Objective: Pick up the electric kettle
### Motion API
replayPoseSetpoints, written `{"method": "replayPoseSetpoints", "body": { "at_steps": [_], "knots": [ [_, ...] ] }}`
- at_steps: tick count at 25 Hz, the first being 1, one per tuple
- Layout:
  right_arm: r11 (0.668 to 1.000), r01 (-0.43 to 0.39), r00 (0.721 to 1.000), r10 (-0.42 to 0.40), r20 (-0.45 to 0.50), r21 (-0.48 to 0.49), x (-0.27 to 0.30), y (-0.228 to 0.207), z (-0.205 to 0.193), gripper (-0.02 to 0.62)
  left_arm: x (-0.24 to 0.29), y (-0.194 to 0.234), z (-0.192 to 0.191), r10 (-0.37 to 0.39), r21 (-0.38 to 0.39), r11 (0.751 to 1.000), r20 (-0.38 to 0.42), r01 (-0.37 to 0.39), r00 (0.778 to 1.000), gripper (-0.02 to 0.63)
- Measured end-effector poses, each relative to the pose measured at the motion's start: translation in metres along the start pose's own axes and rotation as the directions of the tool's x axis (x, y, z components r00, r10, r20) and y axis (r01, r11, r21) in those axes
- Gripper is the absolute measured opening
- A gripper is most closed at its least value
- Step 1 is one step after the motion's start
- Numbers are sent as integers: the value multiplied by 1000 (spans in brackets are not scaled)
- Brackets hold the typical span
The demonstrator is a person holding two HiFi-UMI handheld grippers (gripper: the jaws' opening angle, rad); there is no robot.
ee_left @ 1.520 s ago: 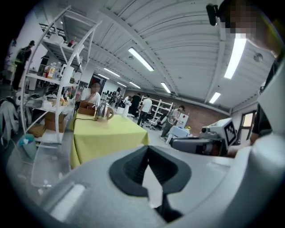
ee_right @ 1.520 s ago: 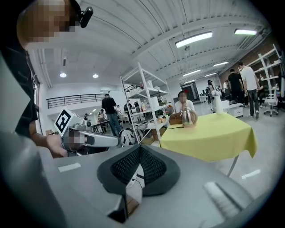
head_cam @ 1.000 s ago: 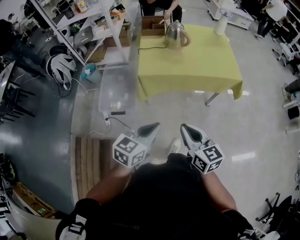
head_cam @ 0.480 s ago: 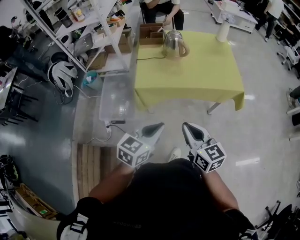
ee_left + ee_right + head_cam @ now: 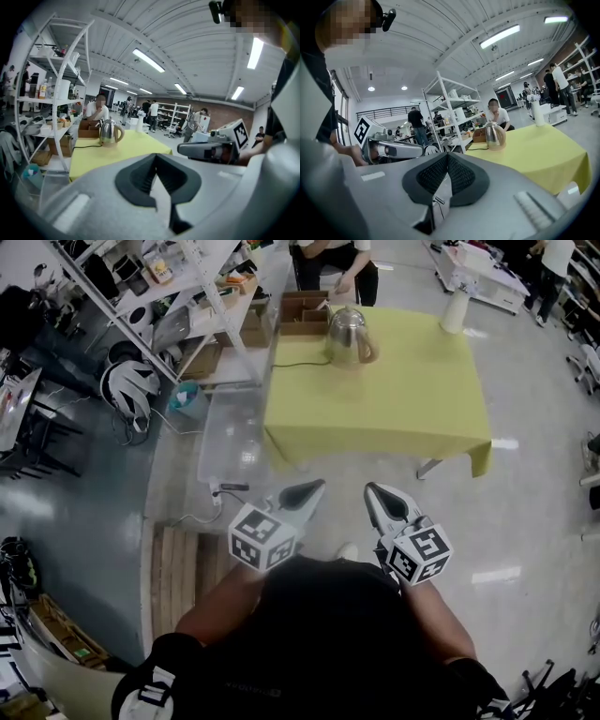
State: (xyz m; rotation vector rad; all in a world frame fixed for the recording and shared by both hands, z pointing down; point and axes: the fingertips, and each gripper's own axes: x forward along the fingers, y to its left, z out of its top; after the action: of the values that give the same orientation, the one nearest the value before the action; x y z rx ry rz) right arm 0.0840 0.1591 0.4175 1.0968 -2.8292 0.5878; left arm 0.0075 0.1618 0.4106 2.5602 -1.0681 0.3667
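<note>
The electric kettle [image 5: 349,336] is standing toward the far side of the yellow-clothed counter [image 5: 394,404].
A cardboard box [image 5: 302,313] is sitting at the counter's far left corner, the kettle just right of it, and a white cylinder [image 5: 454,313] is standing at the far right corner. Off the counter's near side, well apart from the kettle, the left tongs [image 5: 312,487] and right tongs [image 5: 372,491] are pointing toward it, each with jaws closed together, gripping nothing.
</note>
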Motion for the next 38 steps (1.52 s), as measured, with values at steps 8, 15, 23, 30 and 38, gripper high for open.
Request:
{"method": "replayPoseSetpoints", "body": {
  "at_steps": [8, 15, 23, 30, 38],
  "knots": [
    [999, -35, 999, 35, -14, 31, 9, -13, -6, 5, 12, 3, -4, 39, -3, 999, -23, -39, 999, 2],
    [998, -50, 998, 51, -21, 34, 14, -21, -2, 6, 22, 5, 5, 45, -6, 999, -17, -46, 999, 2],
    [998, -36, 998, 39, -48, 48, 20, -30, -6, 6, 23, 20, -3, 61, -34, 997, -40, -62, 997, 2],
    [999, -26, 998, 28, -58, 33, 33, -41, -1, 5, 38, 32, 8, 37, -25, 999, -14, -37, 999, 2],
    [1000, -6, 997, 8, -73, 21, 65, -48, 5, 6, 40, 68, 13, 32, -37, 999, -10, -33, 999, 2]
  ]
}}
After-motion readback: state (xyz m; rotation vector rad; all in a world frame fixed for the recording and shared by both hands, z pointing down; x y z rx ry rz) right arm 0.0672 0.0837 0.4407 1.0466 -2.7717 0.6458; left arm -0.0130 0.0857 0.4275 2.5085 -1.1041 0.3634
